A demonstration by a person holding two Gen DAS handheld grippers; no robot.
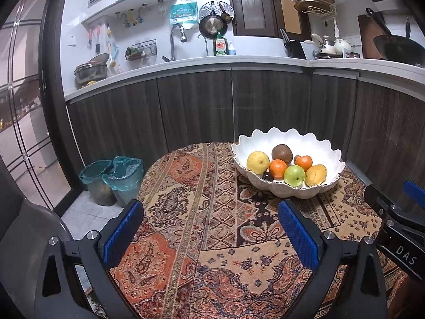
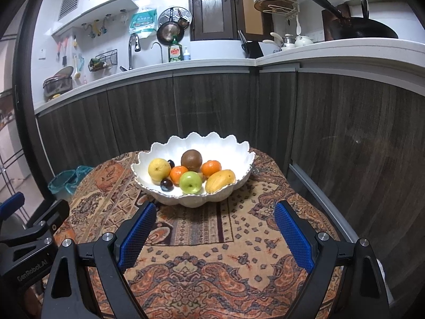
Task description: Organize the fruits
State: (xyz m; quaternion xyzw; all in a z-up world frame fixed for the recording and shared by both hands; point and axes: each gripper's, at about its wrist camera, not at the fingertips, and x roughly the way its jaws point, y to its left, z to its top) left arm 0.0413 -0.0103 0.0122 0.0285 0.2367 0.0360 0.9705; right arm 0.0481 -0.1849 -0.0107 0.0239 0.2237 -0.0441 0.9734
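— White glazed bowl (image 2: 194,196), scalloped rim, sitting toward the far edge of the table (image 2: 239,252) on its patterned cloth. Every fruit I can see lies inside it; none on the cloth.

— And your grippers?

— I've got the left gripper (image 1: 211,232) and the right gripper (image 2: 215,235) both hanging over the near part of the table, short of the bowl, jaws spread wide, nothing between the blue pads.

— How would the fruit handle?

— My guess: the green apple (image 2: 190,182) and the brown round fruit (image 2: 191,160) are firm and round, so they may roll; I'd take them across the widest part. The two oranges (image 2: 178,174) give a little. The mango (image 2: 220,180) looks softest, best pinched gently across its short side. The small dark plum (image 2: 166,184) is slick and tiny.

— The bowl itself?

— Probably heavy and chippable. Whether the sorting is done or ahead, I can't tell.
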